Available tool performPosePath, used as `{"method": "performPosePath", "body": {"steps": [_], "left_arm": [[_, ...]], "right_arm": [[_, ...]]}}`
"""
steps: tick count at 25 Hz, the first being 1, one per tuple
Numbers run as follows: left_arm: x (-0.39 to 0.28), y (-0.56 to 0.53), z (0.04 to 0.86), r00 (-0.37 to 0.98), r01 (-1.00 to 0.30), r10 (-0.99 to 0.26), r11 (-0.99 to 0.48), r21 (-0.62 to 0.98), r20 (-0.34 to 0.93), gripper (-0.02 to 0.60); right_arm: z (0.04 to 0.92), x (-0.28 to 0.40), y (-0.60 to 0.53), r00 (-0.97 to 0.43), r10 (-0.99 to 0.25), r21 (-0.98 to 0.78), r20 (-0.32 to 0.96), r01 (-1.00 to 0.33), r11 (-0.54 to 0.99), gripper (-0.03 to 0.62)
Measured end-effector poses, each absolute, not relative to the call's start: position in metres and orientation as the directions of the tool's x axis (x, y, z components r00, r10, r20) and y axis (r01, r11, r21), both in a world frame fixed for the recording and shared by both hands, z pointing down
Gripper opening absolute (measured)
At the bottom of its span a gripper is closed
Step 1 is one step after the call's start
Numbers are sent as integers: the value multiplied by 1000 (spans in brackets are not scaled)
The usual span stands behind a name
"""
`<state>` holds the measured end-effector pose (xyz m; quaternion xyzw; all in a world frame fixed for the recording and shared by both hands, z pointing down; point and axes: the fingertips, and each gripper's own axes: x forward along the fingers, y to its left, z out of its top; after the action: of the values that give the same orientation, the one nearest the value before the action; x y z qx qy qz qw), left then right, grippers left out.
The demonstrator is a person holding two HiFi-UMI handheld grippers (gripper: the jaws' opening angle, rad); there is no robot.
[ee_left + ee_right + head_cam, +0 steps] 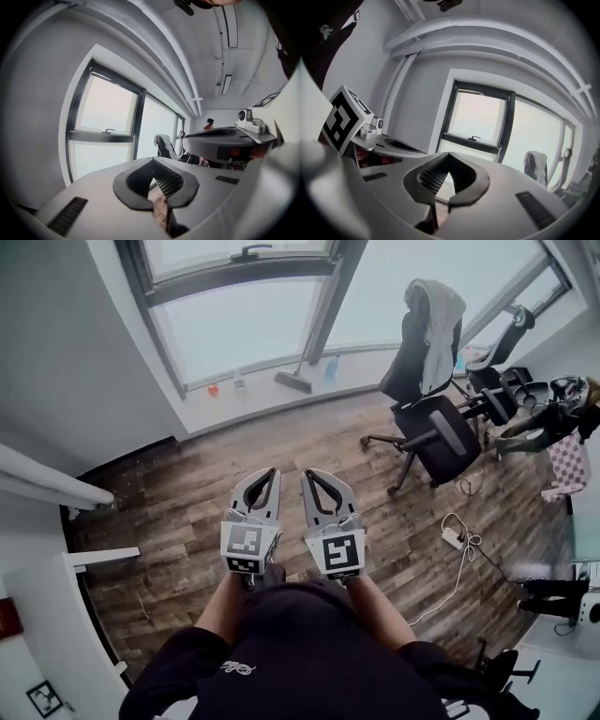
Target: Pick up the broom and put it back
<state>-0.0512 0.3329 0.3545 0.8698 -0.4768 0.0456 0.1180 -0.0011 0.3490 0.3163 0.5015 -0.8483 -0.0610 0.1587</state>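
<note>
The broom (294,381) leans against the window frame at the far side of the room, its brush head on the sill and its handle running up along the dark mullion. Both grippers are held side by side in front of me over the wooden floor, pointing at the window and well short of the broom. My left gripper (273,471) (152,160) is shut with nothing between its jaws. My right gripper (307,472) (447,154) is likewise shut and empty. The broom cannot be made out in either gripper view.
Black office chairs (433,432) stand at the right, one with a pale garment (437,307) draped over its back. A power strip and white cable (457,540) lie on the floor. A white desk (52,615) is at the left. Small bottles (330,367) sit on the sill.
</note>
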Motion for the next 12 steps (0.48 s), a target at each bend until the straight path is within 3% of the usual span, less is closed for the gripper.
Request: {"method": "performPosePath", "body": {"steps": [6,12], "left_arm": [[-98,315,372,506,-857,-843,-469,214,180,0],[-116,290,389,465,-883,-851,-425,198,245,0]], "right_arm": [[328,-42,327,-457,-862,289,221,-813,505,21],[349,-55,290,-468,-846,237,257,-818,524,20]]}}
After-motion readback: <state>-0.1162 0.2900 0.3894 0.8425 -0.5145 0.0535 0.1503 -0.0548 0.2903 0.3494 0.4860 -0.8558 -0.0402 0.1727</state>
